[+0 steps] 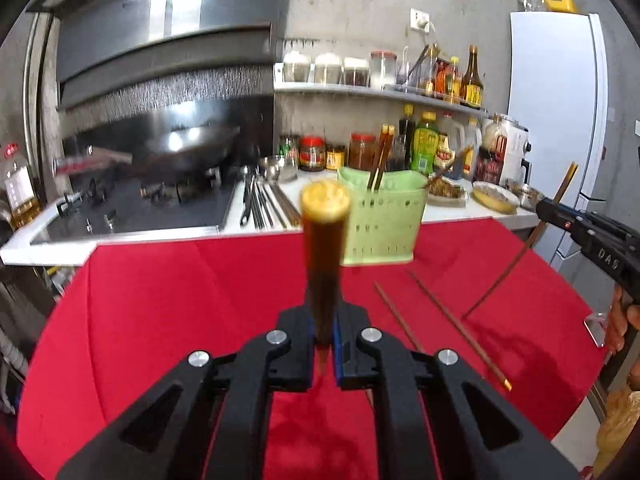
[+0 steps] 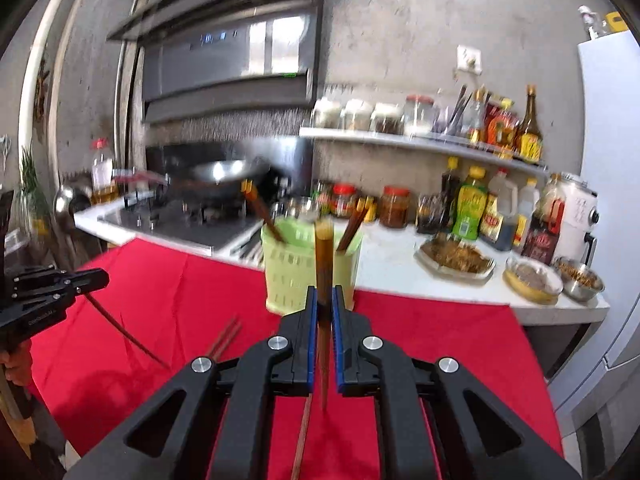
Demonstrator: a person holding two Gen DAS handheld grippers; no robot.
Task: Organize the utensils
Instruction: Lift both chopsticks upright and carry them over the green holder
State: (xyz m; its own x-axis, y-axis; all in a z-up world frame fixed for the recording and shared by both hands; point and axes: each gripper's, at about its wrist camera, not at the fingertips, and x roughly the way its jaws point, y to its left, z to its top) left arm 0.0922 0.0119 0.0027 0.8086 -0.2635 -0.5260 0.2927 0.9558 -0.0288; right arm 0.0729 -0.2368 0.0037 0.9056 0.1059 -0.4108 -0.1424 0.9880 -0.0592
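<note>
**Both grippers holding chopsticks**

The left gripper (image 1: 323,344) has its jaws closed on a chopstick (image 1: 325,248); the right gripper (image 2: 324,340) likewise clamps another chopstick (image 2: 323,280). The green holder (image 1: 382,216) stands at 12 o'clock on the red-clothed desk (image 1: 180,300), and two loose chopsticks (image 1: 452,320) lie at 2 o'clock.

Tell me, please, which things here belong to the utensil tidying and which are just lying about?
Job: pale green slotted plastic holder; brown wooden chopsticks held in left tongs and right tongs; two loose chopsticks on the red cloth.
Lying about: steel wok; sauce bottles; white fridge.
</note>
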